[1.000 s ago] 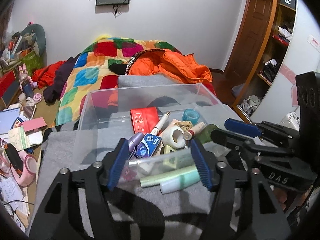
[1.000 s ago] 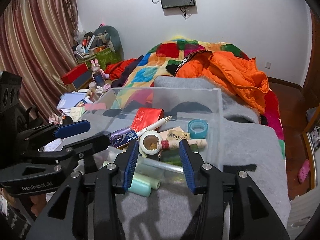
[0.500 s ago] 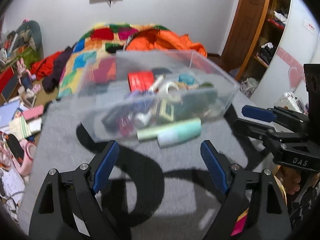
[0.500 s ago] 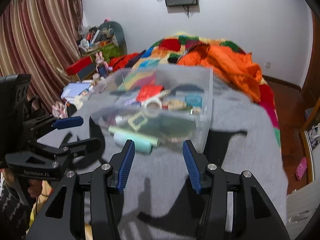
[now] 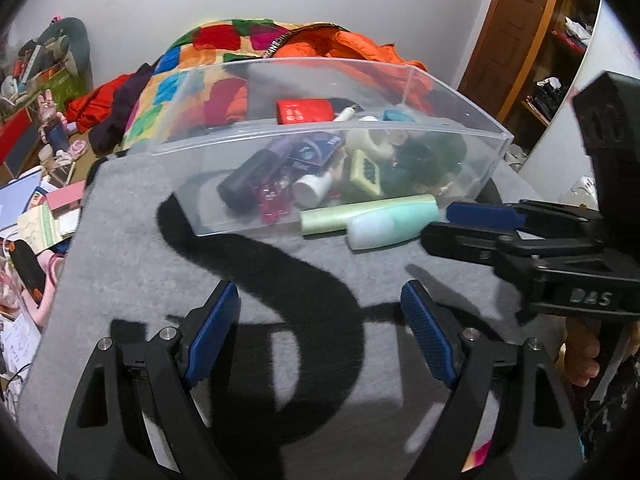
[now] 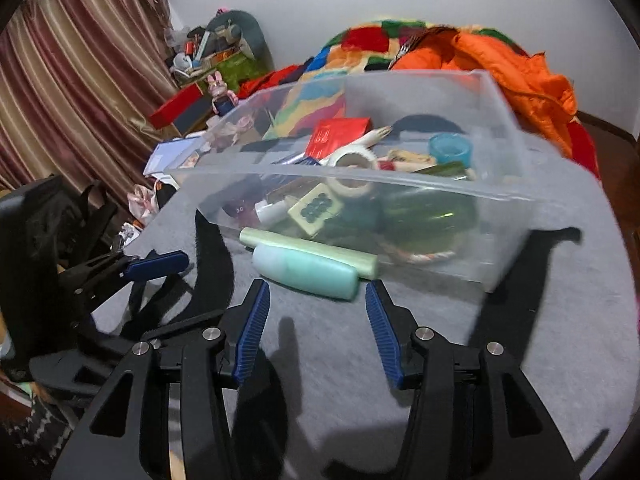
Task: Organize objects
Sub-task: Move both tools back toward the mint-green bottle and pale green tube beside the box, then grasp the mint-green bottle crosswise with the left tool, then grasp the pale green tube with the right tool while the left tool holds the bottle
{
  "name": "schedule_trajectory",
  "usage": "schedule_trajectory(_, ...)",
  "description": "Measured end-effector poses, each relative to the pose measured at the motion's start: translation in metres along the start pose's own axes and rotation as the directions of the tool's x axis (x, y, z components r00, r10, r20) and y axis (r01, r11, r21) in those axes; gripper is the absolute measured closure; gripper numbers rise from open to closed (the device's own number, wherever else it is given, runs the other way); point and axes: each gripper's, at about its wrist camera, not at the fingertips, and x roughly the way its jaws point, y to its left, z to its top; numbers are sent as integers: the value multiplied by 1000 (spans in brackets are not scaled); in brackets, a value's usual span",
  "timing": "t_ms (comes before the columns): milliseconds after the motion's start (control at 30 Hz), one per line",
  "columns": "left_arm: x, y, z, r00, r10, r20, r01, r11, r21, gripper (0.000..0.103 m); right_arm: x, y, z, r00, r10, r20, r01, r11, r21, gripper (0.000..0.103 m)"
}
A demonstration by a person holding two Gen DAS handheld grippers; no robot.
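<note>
A clear plastic bin (image 5: pixel 320 132) (image 6: pixel 360 176) stands on a grey blanket (image 5: pixel 120 260), filled with small items: a red packet (image 5: pixel 304 110), a tape roll (image 6: pixel 352 158), a mahjong tile (image 6: pixel 316 208). Outside its near wall lie a mint bottle (image 5: pixel 396 224) (image 6: pixel 308 272) and a pale green tube (image 5: pixel 360 210) (image 6: pixel 320 248). My left gripper (image 5: pixel 318 304) (image 6: pixel 172 292) hovers open over bare blanket, short of the bin. Just short of the mint bottle, my right gripper (image 6: pixel 316 300) (image 5: pixel 452 226) is open with nothing between its fingers.
Behind the bin is a bed with a patchwork quilt (image 5: pixel 224 40) and an orange jacket (image 6: pixel 520 64). Boxes, papers and toys (image 5: pixel 36 200) crowd the floor to the left, by a striped curtain (image 6: pixel 80 80). A wooden door and shelves (image 5: pixel 532 40) stand at right.
A second ago both grippers' pads flanked the bin's near wall. Both have since drawn back and sunk, with jaws wider. The bin now sits apart from them on the blanket.
</note>
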Motion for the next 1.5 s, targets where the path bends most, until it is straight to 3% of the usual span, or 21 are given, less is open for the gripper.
schedule_trajectory(133, -8, 11, -3, 1000, 22, 15, -22, 1000, -12, 19, 13, 12, 2, 998, 53, -28, -53, 999, 8, 56)
schedule_trajectory(200, -9, 16, -4, 999, 31, 9, -30, 999, -21, 19, 16, 21, 1, 991, 122, -46, -123, 992, -17, 57)
schedule_trajectory(300, -9, 19, -4, 999, 33, 5, -33, 999, -27, 18, 12, 26, -2, 988, 145, -50, -147, 988, -51, 57)
schedule_trajectory(433, -6, 14, 3, 1000, -5, 1, 5, 1000, -24, 17, -5, 4, -8, 997, 76, -8, -76, 997, -3, 50)
schedule_trajectory(600, 9, -9, 21, 999, -43, -32, 44, 999, 18, 10, -25, -21, -14, 1000, -4, 26, 3, 999, 33, 50)
schedule_trajectory(700, 23, -23, 29, 997, -29, -74, 33, 998, 56, 10, -30, -28, -15, 999, -41, 30, 40, 999, 30, 50)
schedule_trajectory(800, 37, -29, 33, 995, 36, -96, -27, 996, 87, 10, -32, -29, -15, 997, -65, 29, 64, 998, 9, 50)
schedule_trajectory(900, 42, -22, 32, 994, 50, -96, -45, 998, 54, 11, -29, -22, -12, 998, -63, 29, 63, 998, -27, 49)
schedule_trajectory(1000, 36, -12, 30, 996, 42, -74, -40, 999, 37, 30, -21, -15, -5, 997, -72, 19, 73, 995, -71, 50)
schedule_trajectory(1167, 25, 2, 22, 998, 30, -60, -29, 1000, 6, 30, -3, -8, 6, 997, -78, -10, 77, 992, -100, 50)
schedule_trajectory(1267, 21, 15, 23, 997, 58, -53, -59, 998, -16, 30, 7, -6, 11, 998, -63, -28, 60, 994, -95, 50)
schedule_trajectory(1367, 23, 23, 26, 993, 102, -56, -104, 994, -38, 30, 16, -4, 15, 999, -21, -42, 18, 997, -75, 49)
schedule_trajectory(1500, 28, 19, 29, 993, 100, -63, -101, 995, -18, 30, 20, 2, 15, 998, 20, -59, -25, 996, -86, 47)
